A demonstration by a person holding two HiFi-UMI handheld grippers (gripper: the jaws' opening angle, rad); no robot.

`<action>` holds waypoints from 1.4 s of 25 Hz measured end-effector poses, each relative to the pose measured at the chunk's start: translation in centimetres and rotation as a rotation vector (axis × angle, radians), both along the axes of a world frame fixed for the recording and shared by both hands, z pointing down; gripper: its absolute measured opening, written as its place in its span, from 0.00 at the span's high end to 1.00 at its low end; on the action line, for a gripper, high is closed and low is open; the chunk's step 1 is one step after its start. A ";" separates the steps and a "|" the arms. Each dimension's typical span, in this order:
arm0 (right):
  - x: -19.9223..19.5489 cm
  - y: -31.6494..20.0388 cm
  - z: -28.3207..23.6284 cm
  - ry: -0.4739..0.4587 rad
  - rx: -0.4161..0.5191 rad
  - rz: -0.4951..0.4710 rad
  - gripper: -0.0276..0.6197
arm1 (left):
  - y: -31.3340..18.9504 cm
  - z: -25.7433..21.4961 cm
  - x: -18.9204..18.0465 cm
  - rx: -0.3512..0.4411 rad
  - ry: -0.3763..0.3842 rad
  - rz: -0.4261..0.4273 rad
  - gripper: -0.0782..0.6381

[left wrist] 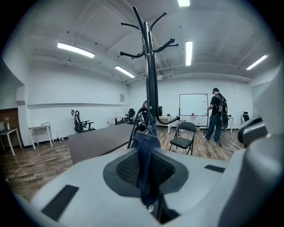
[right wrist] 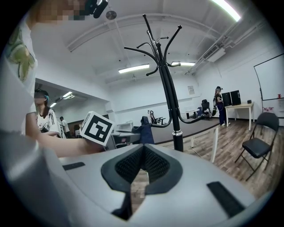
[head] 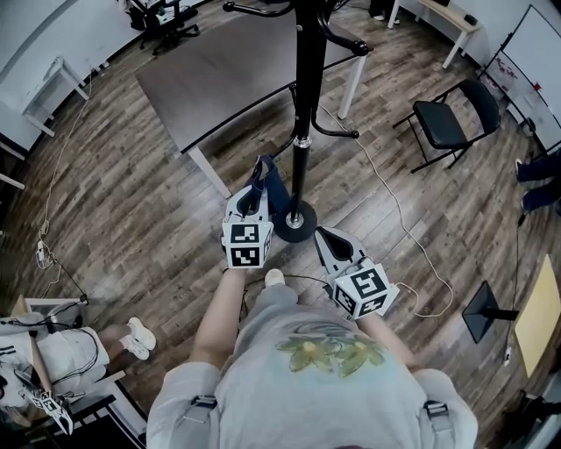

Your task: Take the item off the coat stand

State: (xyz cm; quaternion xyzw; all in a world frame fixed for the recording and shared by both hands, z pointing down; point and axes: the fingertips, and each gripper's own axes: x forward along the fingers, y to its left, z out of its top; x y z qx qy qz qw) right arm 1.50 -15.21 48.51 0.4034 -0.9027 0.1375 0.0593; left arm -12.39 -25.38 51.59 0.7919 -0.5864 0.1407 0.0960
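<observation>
A dark brown table (head: 219, 79) on white legs fills the upper centre of the head view, standing on a wooden plank floor (head: 114, 202). A black folding chair (head: 447, 123) stands at the upper right, below a white desk (head: 447, 12). At the lower left sits a person (head: 66, 351) in white shoes. In the left gripper view, another person (left wrist: 217, 116) stands right of centre beside a whiteboard (left wrist: 193, 104).

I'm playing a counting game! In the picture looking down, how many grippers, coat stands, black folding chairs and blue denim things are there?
grippers: 2, the left gripper and the right gripper
coat stand: 1
black folding chair: 1
blue denim item: 1
Total: 5
</observation>
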 end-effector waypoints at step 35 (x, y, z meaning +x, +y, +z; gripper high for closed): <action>-2.4 4.6 -1.3 0.026 0.063 -0.096 0.95 | 12.1 -1.6 3.2 0.028 0.040 0.028 0.83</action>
